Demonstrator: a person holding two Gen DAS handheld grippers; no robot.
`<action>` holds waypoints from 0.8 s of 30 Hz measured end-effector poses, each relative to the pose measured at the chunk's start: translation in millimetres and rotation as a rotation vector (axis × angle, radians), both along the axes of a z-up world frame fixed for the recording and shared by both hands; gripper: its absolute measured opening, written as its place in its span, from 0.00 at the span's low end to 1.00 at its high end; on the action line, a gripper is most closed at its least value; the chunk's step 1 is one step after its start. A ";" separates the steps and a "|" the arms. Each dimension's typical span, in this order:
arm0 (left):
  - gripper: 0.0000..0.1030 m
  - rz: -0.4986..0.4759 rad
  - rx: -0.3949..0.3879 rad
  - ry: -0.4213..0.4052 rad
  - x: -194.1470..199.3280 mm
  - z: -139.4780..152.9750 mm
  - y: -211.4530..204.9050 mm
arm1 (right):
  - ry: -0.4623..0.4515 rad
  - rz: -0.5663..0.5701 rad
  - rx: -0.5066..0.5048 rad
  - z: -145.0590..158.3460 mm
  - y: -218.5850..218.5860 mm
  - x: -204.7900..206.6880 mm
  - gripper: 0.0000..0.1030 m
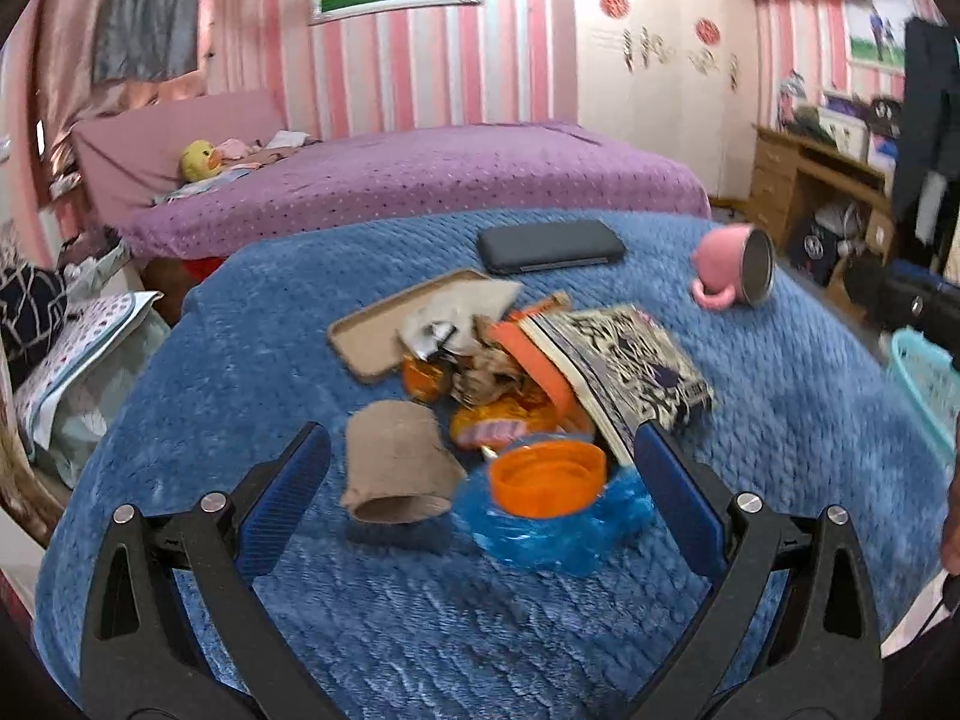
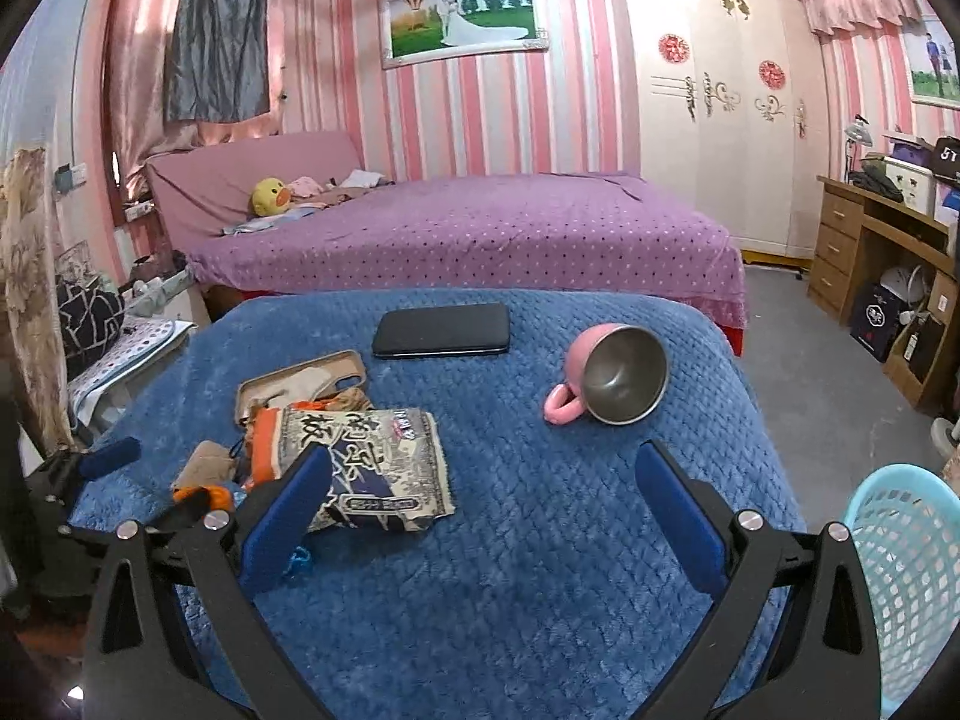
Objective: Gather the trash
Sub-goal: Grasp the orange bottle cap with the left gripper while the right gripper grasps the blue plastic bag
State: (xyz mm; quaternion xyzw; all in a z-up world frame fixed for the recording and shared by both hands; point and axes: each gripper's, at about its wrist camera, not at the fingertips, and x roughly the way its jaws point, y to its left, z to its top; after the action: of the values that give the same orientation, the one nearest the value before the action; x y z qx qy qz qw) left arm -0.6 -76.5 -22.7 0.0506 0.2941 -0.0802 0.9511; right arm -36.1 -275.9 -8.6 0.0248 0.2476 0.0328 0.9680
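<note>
A trash pile lies on the blue blanket (image 1: 420, 618). It holds a cardboard roll (image 1: 399, 463), an orange cap (image 1: 547, 476) on a crumpled blue wrapper (image 1: 540, 531), orange wrappers (image 1: 510, 414) and a black-and-white snack bag (image 1: 630, 369). My left gripper (image 1: 480, 471) is open, its jaws on either side of the roll and cap. My right gripper (image 2: 486, 507) is open and empty over the blanket, to the right of the snack bag (image 2: 366, 468). The left gripper's blue fingertip (image 2: 111, 456) shows at the left edge of the right wrist view.
A black phone (image 2: 441, 330), a beige phone case (image 2: 288, 381) and a tipped pink mug (image 2: 612, 375) lie on the blanket. A light blue mesh basket (image 2: 912, 576) stands at the right. A purple bed (image 2: 480, 234) and a wooden desk (image 2: 870, 264) are behind.
</note>
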 end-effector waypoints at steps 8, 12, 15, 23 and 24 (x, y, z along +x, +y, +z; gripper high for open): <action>0.48 -0.054 -0.006 0.087 7.4 -10.6 -9.0 | 0.009 -0.004 0.003 -0.6 -6.1 -2.8 0.96; 0.39 -0.075 -0.016 0.088 6.5 -10.7 -9.5 | 0.005 -0.003 0.009 0.5 -6.9 -4.4 0.96; 0.38 -0.075 -0.029 0.049 2.4 -3.4 -7.0 | 0.008 0.009 0.002 -0.6 -2.5 -4.7 0.96; 0.38 0.005 -0.045 -0.033 -3.0 15.3 19.3 | 0.036 0.078 -0.002 -10.4 23.7 -0.8 0.96; 0.38 0.015 -0.044 -0.034 -3.0 15.6 23.7 | 0.043 0.092 0.004 -12.2 28.8 0.5 0.96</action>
State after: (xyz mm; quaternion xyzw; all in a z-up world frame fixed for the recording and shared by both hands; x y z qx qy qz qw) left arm -3.6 -52.8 -7.1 0.0287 0.2765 -0.0786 0.9574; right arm -35.6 -247.0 -20.8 0.0161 0.2691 0.0772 0.9599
